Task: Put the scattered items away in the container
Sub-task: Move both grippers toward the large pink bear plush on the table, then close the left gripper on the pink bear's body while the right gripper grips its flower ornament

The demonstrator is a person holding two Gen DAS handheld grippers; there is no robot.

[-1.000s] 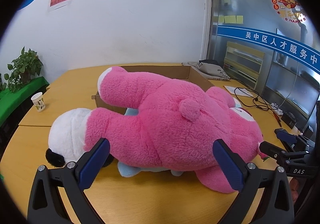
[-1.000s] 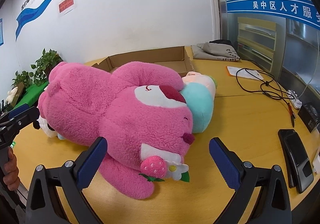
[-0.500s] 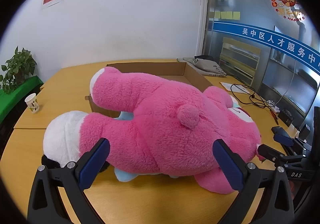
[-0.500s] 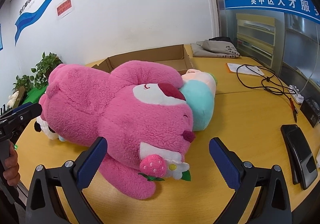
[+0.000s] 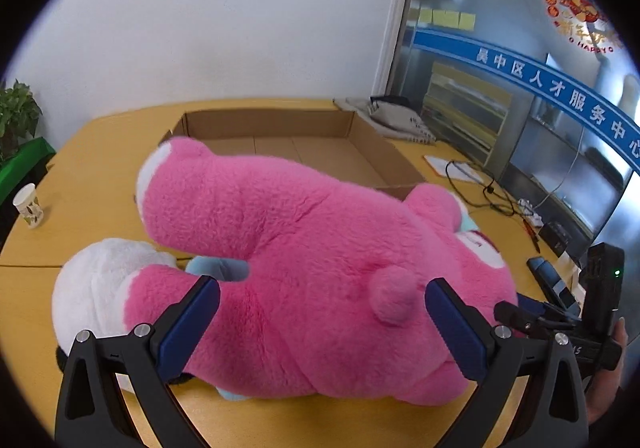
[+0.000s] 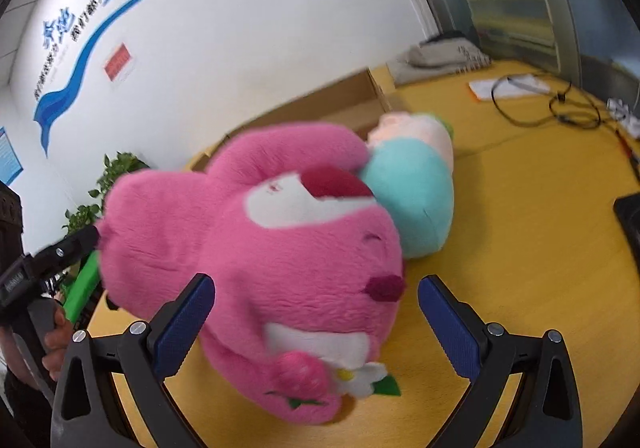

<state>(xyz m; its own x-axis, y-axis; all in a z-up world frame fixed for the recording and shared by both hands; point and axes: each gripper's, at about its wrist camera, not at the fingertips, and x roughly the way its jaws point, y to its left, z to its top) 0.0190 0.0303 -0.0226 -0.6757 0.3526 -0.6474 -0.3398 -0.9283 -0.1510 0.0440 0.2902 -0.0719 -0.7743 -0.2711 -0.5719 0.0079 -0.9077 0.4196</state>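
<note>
1. Our left gripper (image 5: 322,324) has its fingers spread wide, one on either side of the big pink plush bear (image 5: 320,280), nothing clamped.
2. The bear lies on its side on the yellow table (image 5: 92,187), rump and round tail towards our left camera, one leg reaching up over the near edge of the cardboard box (image 5: 280,127).
3. Our right gripper (image 6: 316,326) is just as wide apart, framing the bear's head (image 6: 280,268); this view is blurred.
4. We spot a teal plush (image 6: 412,203) tucked against the bear's head, lying on the table in front of the box.
5. A white plush (image 5: 92,288) sits pressed under the bear's lower leg.
6. Off to the left stands a paper cup (image 5: 28,205); cables (image 6: 556,107) trail on the right.
</note>
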